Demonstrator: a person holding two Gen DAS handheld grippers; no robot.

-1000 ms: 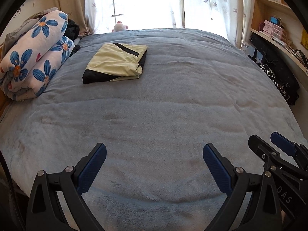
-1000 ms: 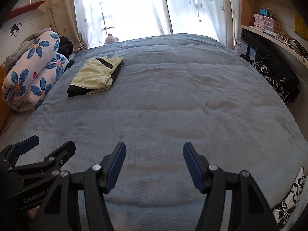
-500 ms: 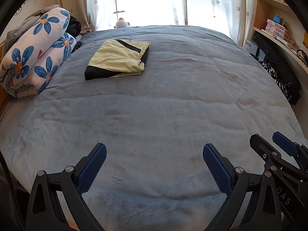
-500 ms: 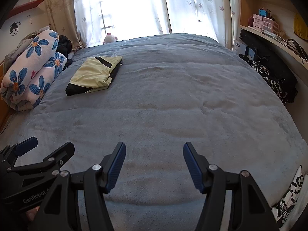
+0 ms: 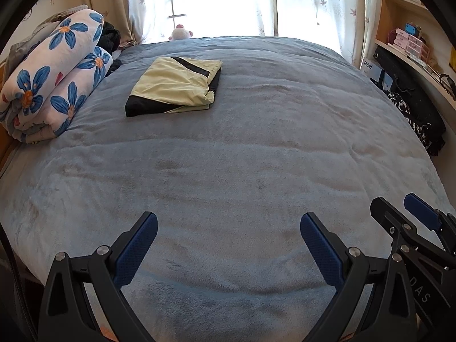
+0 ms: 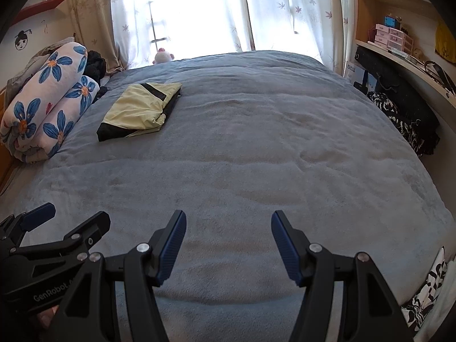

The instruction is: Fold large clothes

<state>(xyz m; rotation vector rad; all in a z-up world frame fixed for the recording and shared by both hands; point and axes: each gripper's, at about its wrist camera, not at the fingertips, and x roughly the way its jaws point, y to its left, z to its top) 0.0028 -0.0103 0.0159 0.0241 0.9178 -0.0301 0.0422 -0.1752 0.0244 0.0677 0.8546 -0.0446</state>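
- The folded garment (image 5: pixel 173 85), pale yellow with black bands, lies flat on the grey blanket (image 5: pixel 242 156), near its far left part, just right of the floral quilt roll (image 5: pixel 54 77).
- Left gripper (image 5: pixel 228 245) hovers over the blanket's near edge, fingers spread, nothing between them.
- Right gripper (image 6: pixel 228 242) hovers just beside it, fingers likewise spread and empty.
- A plush toy (image 5: pixel 179 32) sits at the blanket's far edge.
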